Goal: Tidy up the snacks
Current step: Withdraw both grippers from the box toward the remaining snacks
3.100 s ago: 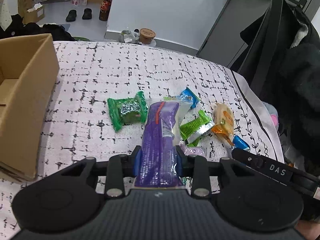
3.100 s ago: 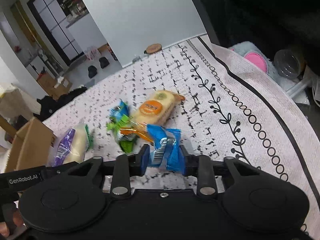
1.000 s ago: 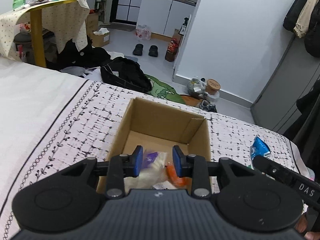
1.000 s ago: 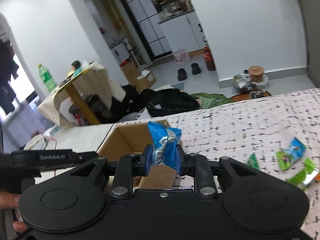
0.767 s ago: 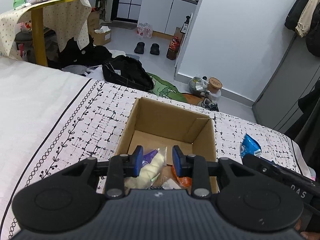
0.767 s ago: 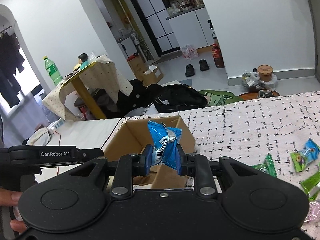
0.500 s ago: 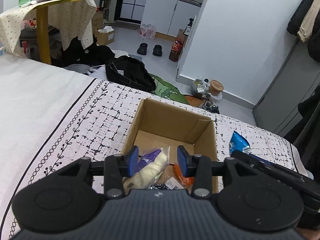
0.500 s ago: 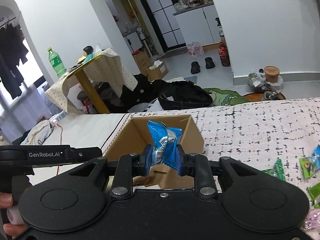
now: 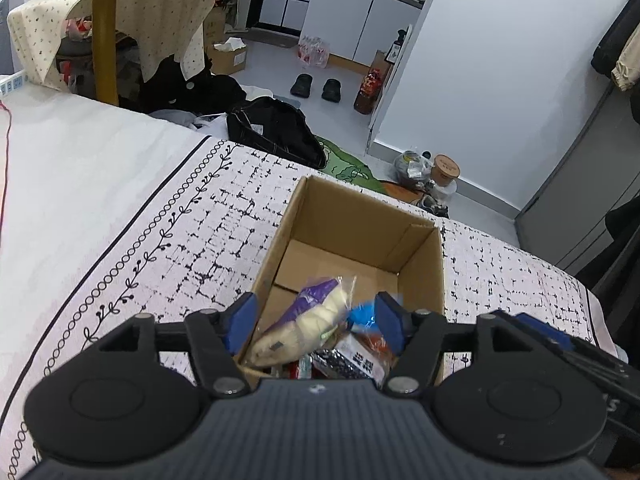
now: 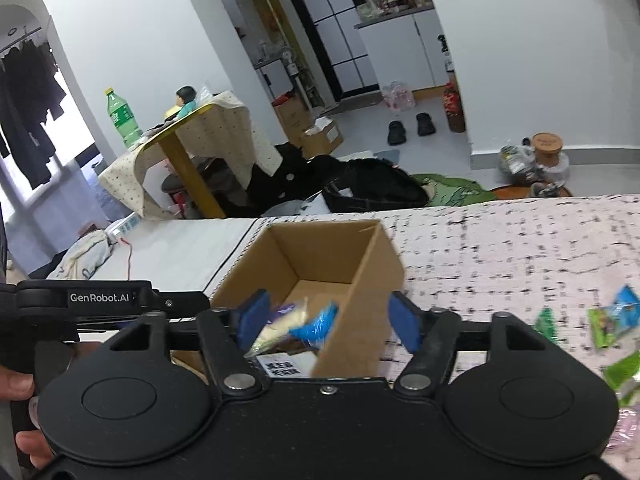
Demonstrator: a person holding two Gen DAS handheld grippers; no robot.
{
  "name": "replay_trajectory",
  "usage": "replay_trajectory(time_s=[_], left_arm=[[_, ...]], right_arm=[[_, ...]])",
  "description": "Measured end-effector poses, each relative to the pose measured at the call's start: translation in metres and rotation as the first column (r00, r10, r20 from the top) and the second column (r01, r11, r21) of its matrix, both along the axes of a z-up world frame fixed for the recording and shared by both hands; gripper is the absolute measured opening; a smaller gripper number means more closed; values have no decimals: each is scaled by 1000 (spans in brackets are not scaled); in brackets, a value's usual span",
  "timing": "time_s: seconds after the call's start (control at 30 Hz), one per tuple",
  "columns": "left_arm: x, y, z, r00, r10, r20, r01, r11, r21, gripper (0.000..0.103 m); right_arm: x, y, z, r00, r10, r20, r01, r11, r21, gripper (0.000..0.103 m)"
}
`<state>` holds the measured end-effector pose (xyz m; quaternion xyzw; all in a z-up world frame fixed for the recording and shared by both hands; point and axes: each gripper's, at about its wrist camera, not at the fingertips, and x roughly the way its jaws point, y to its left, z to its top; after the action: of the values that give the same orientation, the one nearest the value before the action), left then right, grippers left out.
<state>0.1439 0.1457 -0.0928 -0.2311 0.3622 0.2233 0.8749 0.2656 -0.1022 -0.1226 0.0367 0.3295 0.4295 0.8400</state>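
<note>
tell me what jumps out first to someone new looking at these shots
An open brown cardboard box sits mid-frame on the white black-patterned cloth, with a purple-and-cream snack packet and a blue wrapper inside. Both open grippers, left and right, hang over it; green packets lie loose at right.

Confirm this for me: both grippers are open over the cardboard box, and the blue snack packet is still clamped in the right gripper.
Not quite. The right gripper is open with nothing between its fingers; the blue snack packet lies inside the cardboard box beside the purple packet, as the right wrist view shows. The left gripper is open over the box too.
</note>
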Motion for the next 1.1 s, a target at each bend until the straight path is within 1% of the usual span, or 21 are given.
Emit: replay_trajectory(time_s=[0.07, 0.13, 0.17, 0.2, 0.23, 0.27, 0.3, 0.33, 0.4, 0.63, 0.73, 0.8, 0.9, 0.97, 1.03, 1.1], left_arm=[[0, -5, -1, 1000, -1, -3, 1, 1000, -4, 74], [1, -9, -1, 1000, -3, -5, 3, 1000, 11, 80], [1, -12, 0, 1000, -3, -7, 3, 1000, 22, 86], [0, -14, 0, 1000, -5, -2, 5, 1000, 24, 90], [-1, -16, 1, 1000, -6, 9, 6, 1000, 19, 92], [-1, -17, 2, 1000, -9, 17, 9, 1000, 15, 98], [-1, -19, 3, 1000, -16, 21, 16, 1000, 16, 101], [-1, -22, 3, 1000, -21, 23, 21, 1000, 23, 103], [-1, -26, 4, 999, -31, 32, 29, 999, 36, 103], [-4, -44, 9, 995, -59, 81, 55, 997, 54, 103], [-3, -53, 12, 995, -63, 79, 56, 994, 97, 103], [-4, -57, 13, 998, -36, 58, 31, 995, 94, 103], [-3, -71, 19, 999, -34, 24, 30, 989, 145, 103], [-5, -80, 23, 1000, -5, 19, 2, 987, 158, 103], [-9, -88, 26, 999, 44, 23, -47, 982, 180, 103], [-11, -94, 27, 998, 57, 25, -60, 983, 172, 103]], right_arm=[[-1, -7, 1, 1000, -21, 12, 21, 1000, -11, 82], [-2, -13, 1, 999, -32, 20, 33, 999, -21, 86], [-2, -17, 2, 999, -39, 22, 39, 999, -25, 88], [-2, -20, 2, 999, -44, 24, 45, 999, -27, 89], [-3, -23, 2, 998, -49, 28, 50, 998, -29, 93], [-4, -26, 3, 998, -54, 37, 55, 998, -32, 96], [-5, -30, 3, 997, -55, 45, 57, 998, -33, 97], [-6, -34, 3, 997, -58, 51, 60, 998, -35, 99], [-6, -41, 3, 996, -69, 53, 71, 997, -30, 103], [-5, -65, 1, 993, -106, 46, 107, 994, -25, 103], [-4, -74, -1, 992, -119, 39, 120, 993, -21, 103], [-3, -80, -1, 992, -125, 35, 126, 992, -12, 103], [-2, -87, -1, 990, -139, 27, 139, 990, 5, 103], [-1, -92, -2, 988, -151, 22, 151, 989, 9, 103], [0, -98, -3, 987, -158, 18, 158, 987, 15, 103], [0, -104, -3, 986, -164, 18, 164, 986, 17, 103]])
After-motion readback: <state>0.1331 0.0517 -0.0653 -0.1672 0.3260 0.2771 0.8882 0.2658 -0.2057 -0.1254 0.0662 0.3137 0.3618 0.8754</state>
